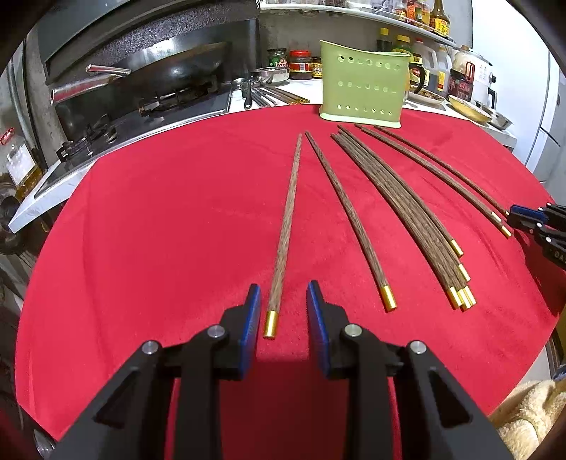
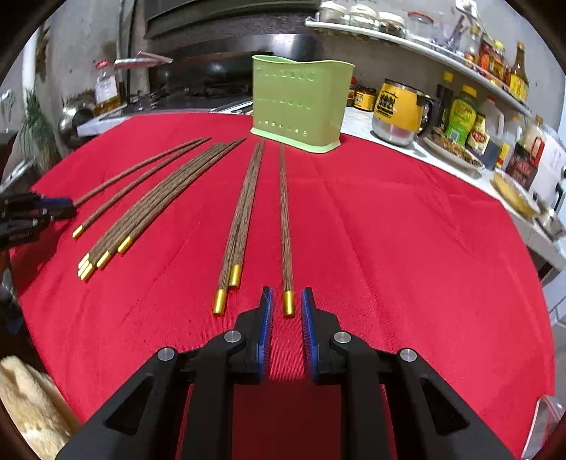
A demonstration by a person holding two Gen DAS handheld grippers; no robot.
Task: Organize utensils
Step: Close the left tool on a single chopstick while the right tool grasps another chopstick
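Chopsticks (image 1: 286, 226) lie on red cloth (image 1: 159, 230) beside a stove (image 1: 141, 102).

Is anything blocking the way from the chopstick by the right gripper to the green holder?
Nothing visible. The chopstick lies alone on the red cloth, pointing toward the green holder. The right gripper straddles its gold tip, jaws open.

Red cloth (image 1: 177, 230) covers the table. At ten o'clock in the left wrist view, a black wok (image 1: 177, 70) on a gas stove (image 1: 116, 124). At two o'clock in the right wrist view, a yellow mug (image 2: 398, 109), sauce bottles (image 2: 460, 116), and a shelf of jars (image 2: 371, 17).
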